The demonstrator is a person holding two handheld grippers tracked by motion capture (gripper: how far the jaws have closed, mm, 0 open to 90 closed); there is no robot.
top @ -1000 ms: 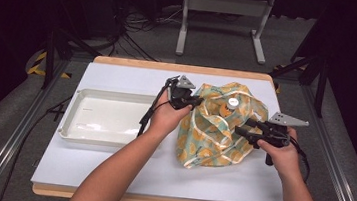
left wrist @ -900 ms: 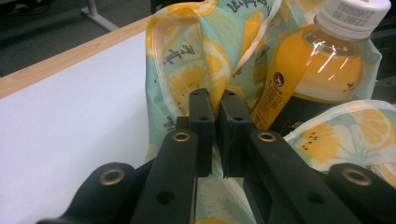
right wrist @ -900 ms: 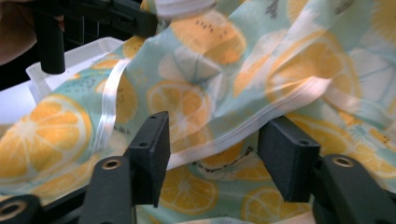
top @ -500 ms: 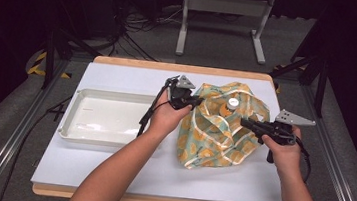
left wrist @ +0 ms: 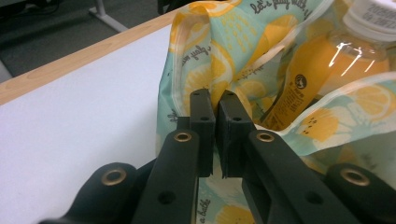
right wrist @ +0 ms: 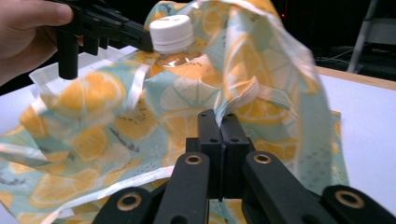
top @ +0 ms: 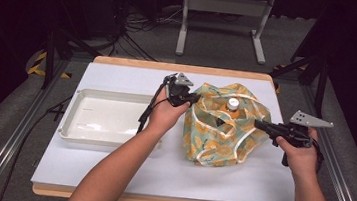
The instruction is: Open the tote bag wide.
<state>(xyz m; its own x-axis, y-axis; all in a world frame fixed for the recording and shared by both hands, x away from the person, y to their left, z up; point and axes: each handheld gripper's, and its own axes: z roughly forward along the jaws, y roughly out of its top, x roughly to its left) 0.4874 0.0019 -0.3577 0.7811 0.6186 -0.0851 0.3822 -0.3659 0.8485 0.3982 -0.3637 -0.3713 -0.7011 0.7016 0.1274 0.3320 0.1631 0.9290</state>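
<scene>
Since a second ago the right tool [top: 260, 123] has closed its jaws onto the right edge of the lemon-print bag [top: 212, 139] and drawn slightly up and outward, pulling that edge taut. In the right gripper view its jaws are pressed together on a fold of the bag's fabric. The left tool [top: 191, 99] has stayed put at the bag's left rim, its jaws pinching the fabric edge there. The bag sits on the white counter [top: 109, 163], right of the white tray [top: 71, 119], with an orange juice bottle [top: 232, 107] standing inside it between the two tools.
</scene>
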